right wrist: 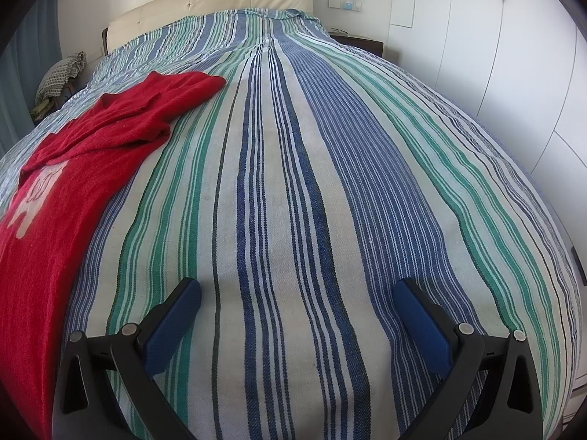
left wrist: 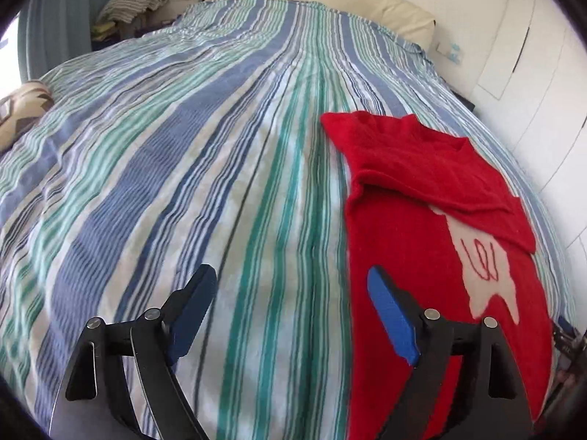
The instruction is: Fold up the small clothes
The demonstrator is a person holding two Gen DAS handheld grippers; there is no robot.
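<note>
A small red sweater [left wrist: 414, 198] with a pale figure on its front lies on the striped bedspread [left wrist: 220, 168]. Both sleeves are folded in across its chest. In the left wrist view it lies at the right; my left gripper [left wrist: 291, 278] is open and empty, its right finger over the sweater's left edge. In the right wrist view the sweater [right wrist: 73, 154] lies at the left. My right gripper [right wrist: 297, 289] is open and empty above bare bedspread [right wrist: 330, 183], to the right of the sweater.
A cream padded headboard [right wrist: 220, 0] stands at the far end of the bed. A patterned cushion [left wrist: 22, 110] lies at the left edge. Folded textiles [left wrist: 135, 0] are piled beside the bed. White wardrobe doors [right wrist: 495, 73] run along the right. A dark nightstand [right wrist: 361, 42] stands by the headboard.
</note>
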